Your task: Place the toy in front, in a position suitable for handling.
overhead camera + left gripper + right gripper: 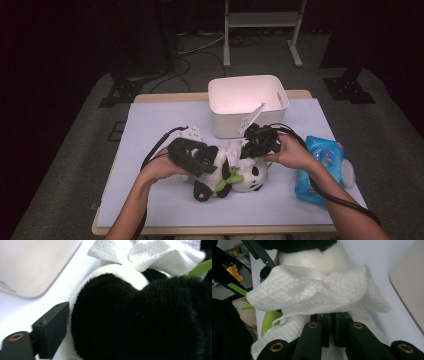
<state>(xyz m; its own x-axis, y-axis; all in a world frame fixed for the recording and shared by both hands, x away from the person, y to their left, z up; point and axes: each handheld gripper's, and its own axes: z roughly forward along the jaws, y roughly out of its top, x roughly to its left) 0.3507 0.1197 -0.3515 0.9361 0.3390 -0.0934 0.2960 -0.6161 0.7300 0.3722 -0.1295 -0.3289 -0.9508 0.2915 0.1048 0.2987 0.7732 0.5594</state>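
Dark room, lit tabletop, glaring white bin (248, 102), soft close-ups

Fluffy black-and-white plush panda toy (235, 175); white embossed paper tissue (312, 293), crinkled; smooth matt white plastic bin (247, 102); matt black plastic right tongs (331, 327); glossy blue wipes pack (320, 167).

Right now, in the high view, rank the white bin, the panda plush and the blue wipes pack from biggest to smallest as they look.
1. white bin
2. panda plush, partly covered by the grippers, so its lead over the pack is unsure
3. blue wipes pack
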